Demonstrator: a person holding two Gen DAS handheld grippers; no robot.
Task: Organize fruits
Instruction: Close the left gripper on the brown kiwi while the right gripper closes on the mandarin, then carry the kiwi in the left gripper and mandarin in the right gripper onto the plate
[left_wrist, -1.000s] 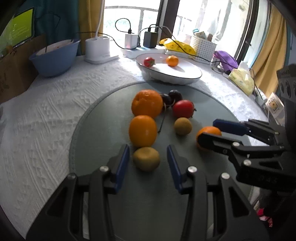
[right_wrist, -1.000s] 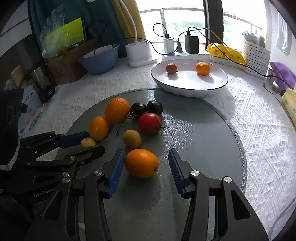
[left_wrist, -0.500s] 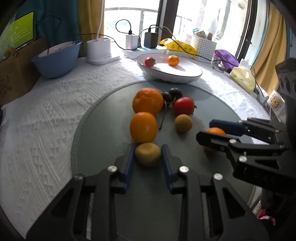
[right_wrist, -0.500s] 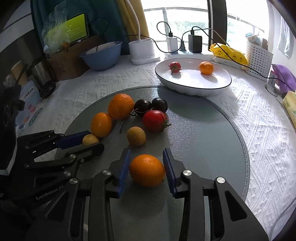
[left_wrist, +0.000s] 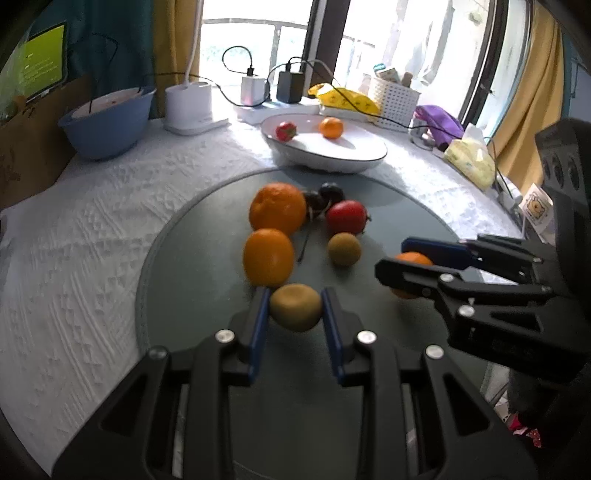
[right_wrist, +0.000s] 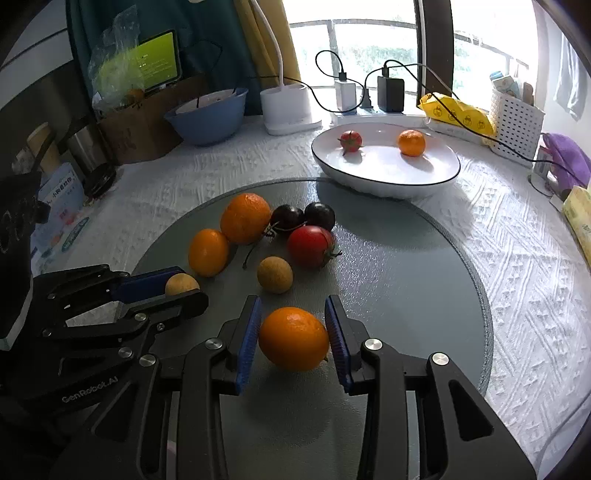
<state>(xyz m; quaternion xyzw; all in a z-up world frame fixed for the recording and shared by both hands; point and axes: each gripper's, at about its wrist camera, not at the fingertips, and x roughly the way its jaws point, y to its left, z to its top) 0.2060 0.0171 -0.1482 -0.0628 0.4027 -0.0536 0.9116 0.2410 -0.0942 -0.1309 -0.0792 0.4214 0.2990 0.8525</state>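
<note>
Both fruits pinched, neither on the plate

Left gripper (left_wrist: 295, 309) closed on a small brown fruit (left_wrist: 294, 306), blue pads touching both sides. Fruit sits just beside a mid-sized orange (left_wrist: 268, 256) on the grey mat (left_wrist: 192, 280).

Right gripper (right_wrist: 294, 338) closed on a small orange (right_wrist: 293, 338), pads against its flanks; whether it has cleared the mat, cannot tell.

Risks, as judged:
- Round, smooth fruit held only at the sides could squirt out under a hard squeeze or a quick swing.
- Lifting the brown fruit may nudge the neighbouring orange and set it rolling.
- The two grippers sit near each other and could clash heading for the same white plate (right_wrist: 439, 177).
- The plate already holds a tomato (right_wrist: 350, 140) and a tangerine (right_wrist: 411, 142); a dropped fruit could knock them.

Writing: "GenRobot.AI" on the left gripper body, seen from the right wrist. Green screen (right_wrist: 155, 61) and booklet print unreadable.
</note>
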